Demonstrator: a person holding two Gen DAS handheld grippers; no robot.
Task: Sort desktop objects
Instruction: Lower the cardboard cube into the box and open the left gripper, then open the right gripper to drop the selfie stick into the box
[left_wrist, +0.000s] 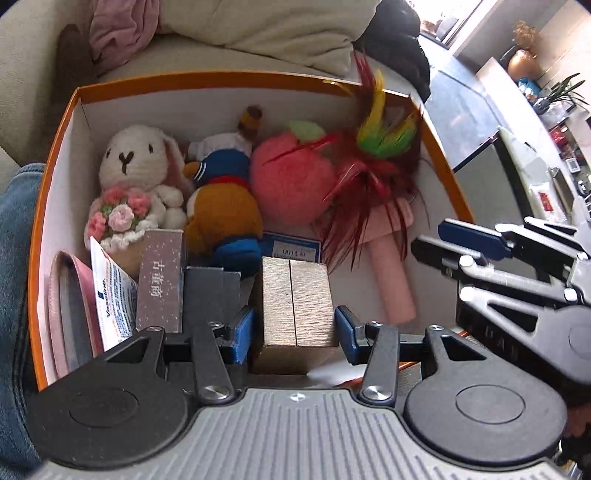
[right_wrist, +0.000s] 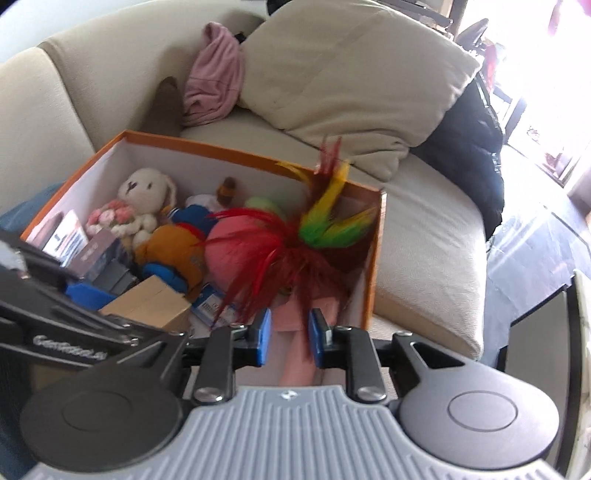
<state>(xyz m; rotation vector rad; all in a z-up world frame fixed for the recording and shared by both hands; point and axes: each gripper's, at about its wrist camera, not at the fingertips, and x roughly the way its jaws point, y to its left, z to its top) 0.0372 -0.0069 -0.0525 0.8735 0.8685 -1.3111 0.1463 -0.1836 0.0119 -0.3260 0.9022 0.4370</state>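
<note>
Two grippers, left (left_wrist: 294, 328) clamping gold box (left_wrist: 295, 302), right (right_wrist: 287, 338) parted, over sofa-borne orange box (right_wrist: 373, 258).

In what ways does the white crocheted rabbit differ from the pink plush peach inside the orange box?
The rabbit is white yarn with a stitched face; the peach is pink and faceless. The rabbit holds a crocheted flower bouquet; the peach carries a green leaf on top. The rabbit sits at the left, the peach right of the middle. Both are soft toys in the orange box.

Beige sofa (right_wrist: 424, 229) across the frame, cream cushion (right_wrist: 354, 74) upper centre, pink cloth (right_wrist: 214, 88) to its left, black garment (right_wrist: 469, 162) at right, denim-clad leg (left_wrist: 18, 258) at left edge
</note>
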